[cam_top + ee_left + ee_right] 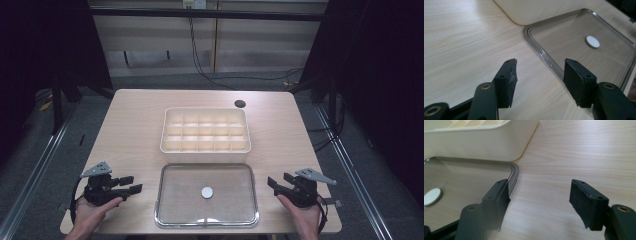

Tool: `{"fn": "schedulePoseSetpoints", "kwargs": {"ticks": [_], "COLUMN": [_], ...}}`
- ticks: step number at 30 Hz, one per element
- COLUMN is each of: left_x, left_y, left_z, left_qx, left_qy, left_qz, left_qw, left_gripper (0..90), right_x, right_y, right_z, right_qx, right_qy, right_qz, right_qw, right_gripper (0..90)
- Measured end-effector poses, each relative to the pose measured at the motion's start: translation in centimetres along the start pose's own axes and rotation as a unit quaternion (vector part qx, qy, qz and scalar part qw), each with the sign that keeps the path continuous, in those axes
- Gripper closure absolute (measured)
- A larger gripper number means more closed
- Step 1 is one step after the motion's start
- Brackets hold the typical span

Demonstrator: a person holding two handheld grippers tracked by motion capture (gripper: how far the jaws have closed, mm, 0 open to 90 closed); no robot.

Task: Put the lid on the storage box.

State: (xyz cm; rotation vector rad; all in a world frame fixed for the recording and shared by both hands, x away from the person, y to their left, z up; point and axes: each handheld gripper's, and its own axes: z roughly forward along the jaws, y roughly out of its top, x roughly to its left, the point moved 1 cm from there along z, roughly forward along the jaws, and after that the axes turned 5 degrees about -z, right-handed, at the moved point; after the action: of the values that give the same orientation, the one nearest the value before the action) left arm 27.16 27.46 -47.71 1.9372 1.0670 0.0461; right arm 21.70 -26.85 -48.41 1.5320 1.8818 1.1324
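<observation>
- The left gripper [131, 184], held in the person's left hand [92, 212], sits left of the clear lid [206, 195], its jaws spread wide with nothing between them.
- The right gripper [276, 182], in the right hand [306, 216], sits right of the lid, jaws likewise parted and bare.
- The lid lies flat on the wooden table [135, 125], a white round knob [207, 192] at its middle.
- Just behind the lid stands a cream divided box [205, 129], its compartments vacant.
- A dark round hole [240, 103] marks the table beyond the box; cables [200, 60] trail over the floor behind.
</observation>
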Motion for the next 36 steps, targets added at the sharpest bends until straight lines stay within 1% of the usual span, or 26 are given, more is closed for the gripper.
{"fn": "schedulePoseSetpoints", "kwargs": {"ticks": [1, 2, 3, 4, 6, 8, 10, 11, 12, 13, 14, 15, 17, 18, 20, 22, 24, 25, 27, 28, 29, 30, 33, 34, 35, 36], "left_x": [-0.3, -0.3, -0.3, -0.2, -0.1, -0.1, -0.1, -0.1, -0.1, -0.2, -0.2, -0.3, -0.5, -0.6, -0.8, -1.1, -1.3, -1.5, -2.0, -2.2, -2.3, -2.4, -2.4, -2.3, -2.1, -2.0], "left_y": [-0.1, -0.2, -0.2, -0.3, -0.3, -0.4, -0.5, -0.5, -0.5, -0.5, -0.4, -0.5, -0.6, -0.6, -0.5, -0.3, 0.1, 0.5, 1.2, 1.4, 1.7, 2.1, 3.1, 3.3, 3.5, 3.7], "left_z": [0.0, -0.1, -0.1, -0.1, -0.2, -0.3, -0.4, -0.3, -0.3, -0.3, -0.3, -0.2, 0.1, 0.2, 0.4, 0.6, 0.9, 1.1, 1.3, 1.4, 1.6, 1.8, 2.2, 2.3, 2.5, 2.7], "left_qx": [0.003, 0.005, 0.009, 0.007, 0.01, 0.007, 0.003, 0.008, 0.008, 0.008, 0.01, 0.015, 0.022, 0.027, 0.028, 0.031, 0.032, 0.031, 0.032, 0.031, 0.033, 0.032, 0.03, 0.029, 0.029, 0.028], "left_qy": [0.022, 0.028, 0.023, 0.02, 0.017, 0.01, 0.0, -0.002, -0.002, -0.001, -0.003, -0.002, 0.007, 0.009, 0.004, 0.004, 0.005, 0.008, 0.005, 0.002, 0.005, 0.007, 0.003, -0.001, -0.009, -0.005], "left_qz": [0.023, 0.029, 0.023, 0.017, 0.019, 0.01, 0.0, 0.001, 0.005, 0.006, 0.006, 0.011, 0.018, 0.022, 0.017, 0.02, 0.025, 0.026, 0.039, 0.042, 0.051, 0.055, 0.053, 0.049, 0.039, 0.035], "left_qw": [0.9995, 0.9992, 0.9994, 0.9996, 0.9996, 0.9999, 1.0, 1.0, 1.0, 1.0, 0.9999, 0.9998, 0.9996, 0.9994, 0.9995, 0.9993, 0.9992, 0.9991, 0.9987, 0.9986, 0.9981, 0.998, 0.9981, 0.9984, 0.9988, 0.999], "left_gripper": [42.9, 42.9, 42.5, 42.0, 40.3, 38.9, 38.9, 38.8, 38.8, 38.8, 38.8, 38.8, 38.6, 38.6, 38.6, 39.7, 44.3, 44.7, 45.8, 46.2, 46.3, 46.4, 46.2, 46.3, 47.0, 47.6], "right_x": [0.0, -0.1, -0.1, 0.0, 0.1, 0.4, 0.7, 0.9, 1.0, 1.2, 1.4, 1.6, 1.8, 1.9, 1.9, 1.9, 2.0, 2.0, 2.3, 2.4, 2.5, 2.7, 3.2, 3.4, 3.4, 3.5], "right_y": [0.1, 0.1, 0.0, 0.0, 0.1, 0.1, 0.2, 0.2, 0.3, 0.4, 0.5, 0.6, 0.7, 0.7, 0.7, 0.8, 1.1, 1.2, 1.7, 2.1, 2.3, 2.7, 3.8, 4.1, 4.3, 4.5], "right_z": [-0.1, -0.1, -0.1, -0.2, -0.3, -0.4, -0.6, -0.6, -0.7, -0.6, -0.6, -0.6, -0.5, -0.4, -0.2, 0.2, 0.5, 0.7, 1.1, 1.3, 1.4, 1.5, 1.8, 2.0, 2.1, 2.4], "right_qx": [0.001, 0.004, 0.006, 0.013, 0.031, 0.035, 0.036, 0.035, 0.037, 0.04, 0.046, 0.046, 0.048, 0.05, 0.056, 0.064, 0.066, 0.069, 0.071, 0.071, 0.07, 0.068, 0.065, 0.067, 0.07, 0.075], "right_qy": [0.001, 0.0, -0.001, 0.007, 0.013, 0.016, 0.03, 0.033, 0.042, 0.04, 0.032, 0.038, 0.046, 0.055, 0.066, 0.076, 0.081, 0.082, 0.085, 0.088, 0.09, 0.092, 0.099, 0.099, 0.098, 0.092], "right_qz": [0.0, 0.0, 0.001, 0.003, 0.008, 0.002, 0.003, 0.002, 0.001, -0.003, -0.008, -0.008, -0.003, 0.001, 0.003, 0.002, -0.002, -0.005, -0.013, -0.016, -0.015, -0.017, -0.03, -0.034, -0.037, -0.039], "right_qw": [1.0, 1.0, 1.0, 0.9999, 0.9994, 0.9993, 0.9989, 0.9988, 0.9984, 0.9984, 0.9984, 0.9982, 0.9978, 0.9972, 0.9962, 0.9951, 0.9945, 0.9943, 0.9938, 0.9935, 0.9934, 0.9933, 0.9925, 0.9922, 0.992, 0.9921], "right_gripper": [32.2, 32.2, 32.9, 35.2, 36.7, 36.5, 37.3, 37.4, 38.1, 40.0, 44.1, 45.3, 45.2, 45.3, 46.4, 46.9, 47.1, 47.1, 48.4, 48.5, 48.6, 49.0, 49.1, 49.1, 49.2, 49.3]}}
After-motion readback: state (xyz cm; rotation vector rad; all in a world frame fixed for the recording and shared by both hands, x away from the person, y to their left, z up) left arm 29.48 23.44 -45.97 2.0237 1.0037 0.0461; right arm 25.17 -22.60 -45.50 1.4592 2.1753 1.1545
